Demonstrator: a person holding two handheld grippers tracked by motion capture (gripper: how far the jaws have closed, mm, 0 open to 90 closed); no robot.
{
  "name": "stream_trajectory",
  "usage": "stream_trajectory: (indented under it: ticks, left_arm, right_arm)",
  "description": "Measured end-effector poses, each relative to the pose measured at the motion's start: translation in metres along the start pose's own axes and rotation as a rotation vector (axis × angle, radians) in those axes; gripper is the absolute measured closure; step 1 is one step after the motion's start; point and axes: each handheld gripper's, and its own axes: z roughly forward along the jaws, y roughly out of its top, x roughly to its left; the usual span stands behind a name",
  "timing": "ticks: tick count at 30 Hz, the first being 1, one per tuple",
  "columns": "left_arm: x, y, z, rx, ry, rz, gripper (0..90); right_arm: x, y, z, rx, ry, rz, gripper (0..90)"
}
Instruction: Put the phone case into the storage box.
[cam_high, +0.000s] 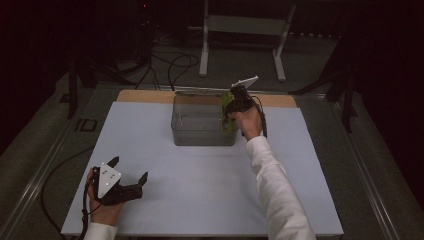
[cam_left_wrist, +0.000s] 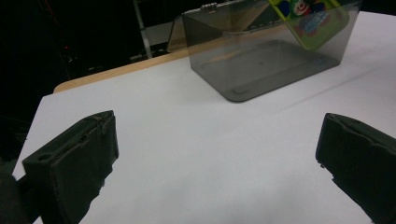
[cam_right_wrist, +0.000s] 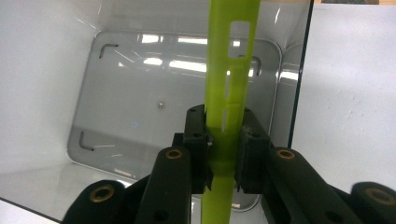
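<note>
Overhead, the high view shows the right gripper (cam_high: 235, 102) held at the right end of one clear grey plastic box (cam_high: 202, 121), which sits open-topped at the far middle of the white table (cam_high: 200, 190). Its jaws pinch one flat lime-green package (cam_high: 227, 112) that stands on edge just inside the box's right wall. The left gripper (cam_high: 131, 175) rests low at the near left of the table, well apart from the box, jaws spread with nothing between them. Two grippers, one box and one package can be counted.

From the left gripper view, both black jaws stand far apart at the bottom corners over bare white tabletop. Beyond them the box (cam_left_wrist: 261, 60) shows its smoky see-through walls, and the package (cam_left_wrist: 310, 21) leans inside against its wall, lime green with a printed clown face and blue lettering.

Along the right gripper view, the package (cam_right_wrist: 231, 60) is seen edge-on as a thin green strip with narrow slots cut in it, rising straight up from between the two pads. The pads press on it from both sides near its lower end. Behind it lies the box's glossy floor (cam_right_wrist: 140, 93), bare, with rounded corners.
</note>
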Motion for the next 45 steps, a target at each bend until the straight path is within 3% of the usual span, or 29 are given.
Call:
stream_trajectory:
  ticks: [25, 45]
  left_arm:
    - [0.000, 0.000, 0.000, 0.000, -0.001, 0.000, 0.0]
    - [0.000, 0.000, 0.000, 0.001, -0.002, 0.002, 0.0]
  right_arm:
    - [0.000, -0.001, 0.011, 0.033, -0.027, -0.003, 77.4]
    - [-0.003, 0.000, 0.015, 0.034, -0.047, 0.022, 77.3]
